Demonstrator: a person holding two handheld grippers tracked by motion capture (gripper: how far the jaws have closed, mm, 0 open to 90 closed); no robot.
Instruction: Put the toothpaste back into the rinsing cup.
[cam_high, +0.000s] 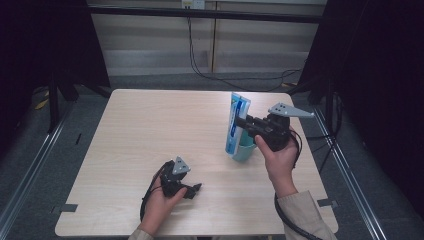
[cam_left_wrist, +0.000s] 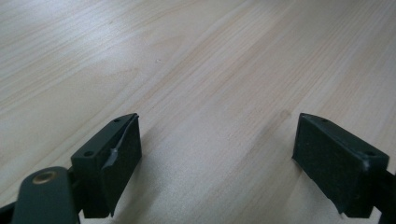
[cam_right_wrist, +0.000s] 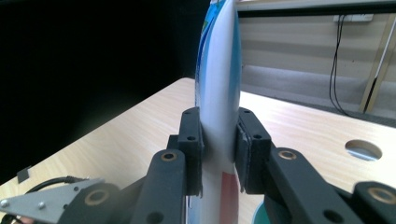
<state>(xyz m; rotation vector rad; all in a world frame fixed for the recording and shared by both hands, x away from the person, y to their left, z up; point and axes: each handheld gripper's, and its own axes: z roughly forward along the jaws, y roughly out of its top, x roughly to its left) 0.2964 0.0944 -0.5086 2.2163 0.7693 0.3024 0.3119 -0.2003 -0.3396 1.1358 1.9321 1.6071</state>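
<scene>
High view first: the right tool (cam_high: 246, 124), right of centre in the frame, is pinching a blue-and-white toothpaste tube (cam_high: 235, 125) about midway up its length. The tube stands nearly upright, its lower end down at a teal cup (cam_high: 245, 151) on the pale wood worktop (cam_high: 150, 130); whether that end sits inside the cup or just in front of it I cannot tell from here. Down at the lower left the left tool (cam_high: 196, 188) lies low over the bare worktop, well apart from the tube.

Left gripper view: its two black jaws stand spread wide with nothing but wood grain between them.

Right gripper view: the tube (cam_right_wrist: 218, 93) rises through the centre of the frame, squeezed flat-side between the two black pads (cam_right_wrist: 192, 149). The rim of the cup (cam_right_wrist: 260, 215) peeks in at the bottom edge.

My read: this tube is light, soft-walled and glossy, so it will likely dent and may slide if squeezed hard. The grip sits sensibly on the broad flat faces at mid-body. Gentle pressure should do, kept away from the crimped top end.
</scene>
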